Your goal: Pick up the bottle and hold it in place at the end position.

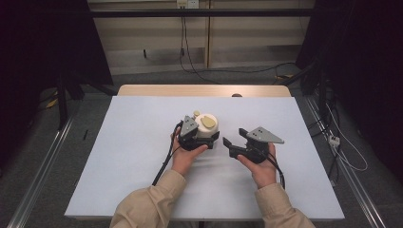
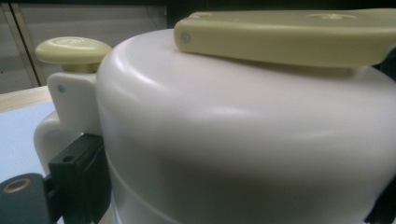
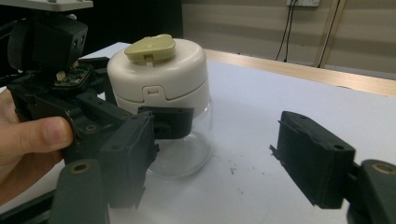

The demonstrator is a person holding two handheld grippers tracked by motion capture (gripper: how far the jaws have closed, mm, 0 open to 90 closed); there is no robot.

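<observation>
a: where is the jar now?

b: the jar [image 1: 206, 126] stands upright near the middle of the bench [image 1: 133, 156], on the pale blue sheet. it has a cream lid [image 3: 161, 74] with a yellowish flap [image 3: 150, 48] on top and a clear glass body under the lid. in the left gripper view there is also a small yellowish knob [image 2: 73, 50] at the side of the lid.

a: and the left gripper?

b: the left gripper [image 1: 198, 139] is at the jar. its fingers [image 3: 168, 122] are clamped on the jar, one at each side, just under the cream lid. in the right gripper view i can see one finger pressed on the front of the glass. the left hand [image 1: 186, 154] holds this gripper from the near side.

a: what about the right one?

b: the right gripper [image 1: 233, 144] is beside the jar, on its right side, near it but not touching. its fingers [image 3: 314, 158] stand apart and nothing is between them. they point toward the jar. the right hand [image 1: 260, 164] holds it low over the bench.

a: is the jar tilted?

b: no, it stands straight, and the lid is on it.
</observation>
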